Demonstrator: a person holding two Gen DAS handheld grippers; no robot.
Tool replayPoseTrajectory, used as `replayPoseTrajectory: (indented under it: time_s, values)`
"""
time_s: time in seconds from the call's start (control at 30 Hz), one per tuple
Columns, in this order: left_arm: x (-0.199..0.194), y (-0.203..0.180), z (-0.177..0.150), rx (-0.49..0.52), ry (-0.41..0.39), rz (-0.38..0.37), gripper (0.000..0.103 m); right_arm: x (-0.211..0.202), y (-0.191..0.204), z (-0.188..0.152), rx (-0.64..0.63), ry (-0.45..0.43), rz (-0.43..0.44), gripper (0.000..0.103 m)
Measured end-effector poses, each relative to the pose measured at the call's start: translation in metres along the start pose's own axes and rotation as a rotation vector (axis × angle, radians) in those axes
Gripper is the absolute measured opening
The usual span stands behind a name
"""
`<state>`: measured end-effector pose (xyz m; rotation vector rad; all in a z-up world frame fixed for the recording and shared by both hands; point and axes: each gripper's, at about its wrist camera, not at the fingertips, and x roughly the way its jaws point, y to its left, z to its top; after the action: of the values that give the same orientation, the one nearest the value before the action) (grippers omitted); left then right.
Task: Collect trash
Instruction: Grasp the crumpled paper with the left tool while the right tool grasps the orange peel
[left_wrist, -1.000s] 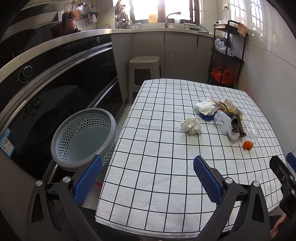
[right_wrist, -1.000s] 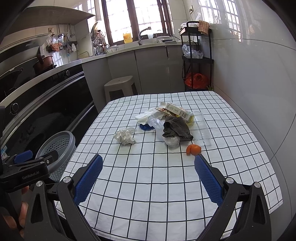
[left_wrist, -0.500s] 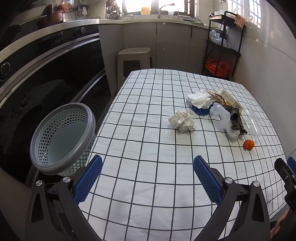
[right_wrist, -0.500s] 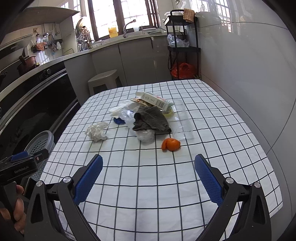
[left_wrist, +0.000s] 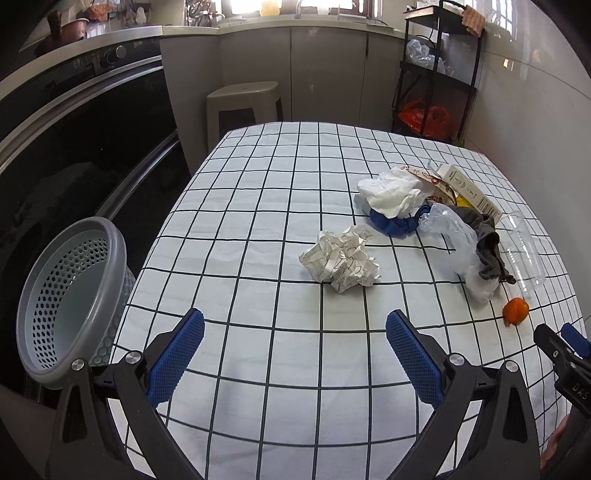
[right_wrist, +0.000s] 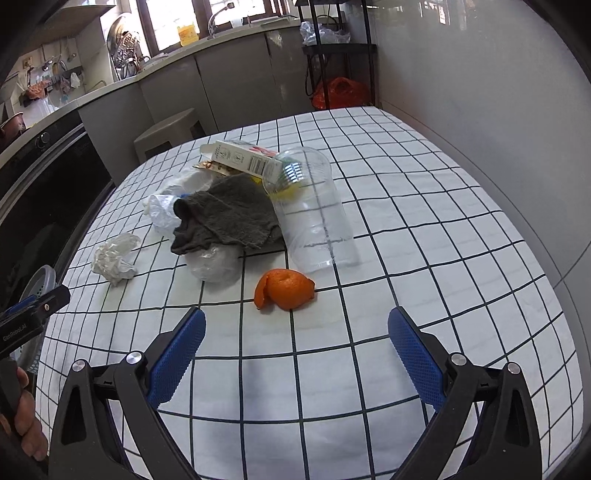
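Note:
Trash lies on the checked tablecloth (left_wrist: 258, 206): a crumpled paper ball (left_wrist: 341, 258), a white tissue wad (left_wrist: 391, 188), a blue rag (left_wrist: 395, 223), a grey cloth (right_wrist: 229, 214), a clear plastic cup (right_wrist: 314, 214) on its side, a carton (right_wrist: 243, 158) and an orange peel (right_wrist: 286, 288). My left gripper (left_wrist: 295, 350) is open above the cloth, short of the paper ball. My right gripper (right_wrist: 297, 350) is open, just short of the orange peel. A grey perforated bin (left_wrist: 70, 306) stands off the table's left edge.
A dark oven front (left_wrist: 74, 147) runs along the left, a beige stool (left_wrist: 242, 105) stands beyond the table, and a black metal rack (left_wrist: 436, 74) sits at the far right corner. A wall (right_wrist: 480, 110) borders the table's right side. A hand (right_wrist: 22, 417) holds the left gripper's handle.
Both grippers have moved forward over the table. The paper ball has grown closer in the left view, the orange peel in the right view. Both stay open.

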<state>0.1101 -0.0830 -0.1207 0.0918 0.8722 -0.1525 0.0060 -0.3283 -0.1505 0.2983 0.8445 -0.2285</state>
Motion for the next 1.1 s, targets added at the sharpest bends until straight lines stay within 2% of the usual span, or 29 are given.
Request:
replayPoseTrajectory:
  time_s: [0.5,0.7,0.77,0.83,0.97,1.1]
  values:
    - [0.035,-0.008,0.006,0.010,0.030,-0.005,0.097,0.041,0.007,0.015,0.006,0.046,-0.070,0.094]
    - [0.037,-0.009,0.010,0.009,0.020,-0.010,0.097,0.043,0.016,0.015,-0.050,0.044,-0.089,0.094]
    - [0.037,-0.009,0.010,0.011,0.017,-0.011,0.097,0.044,0.020,0.015,-0.067,0.042,-0.095,0.089]
    - [0.036,-0.010,0.011,0.015,0.017,-0.013,0.097,0.047,0.021,0.014,-0.076,0.058,-0.100,0.068]
    - [0.036,-0.011,0.011,0.022,0.015,-0.010,0.097,0.048,0.020,0.013,-0.072,0.061,-0.081,0.062]
    - [0.036,-0.012,0.011,0.020,0.016,-0.010,0.097,0.046,0.018,0.011,-0.072,0.052,-0.071,0.046]
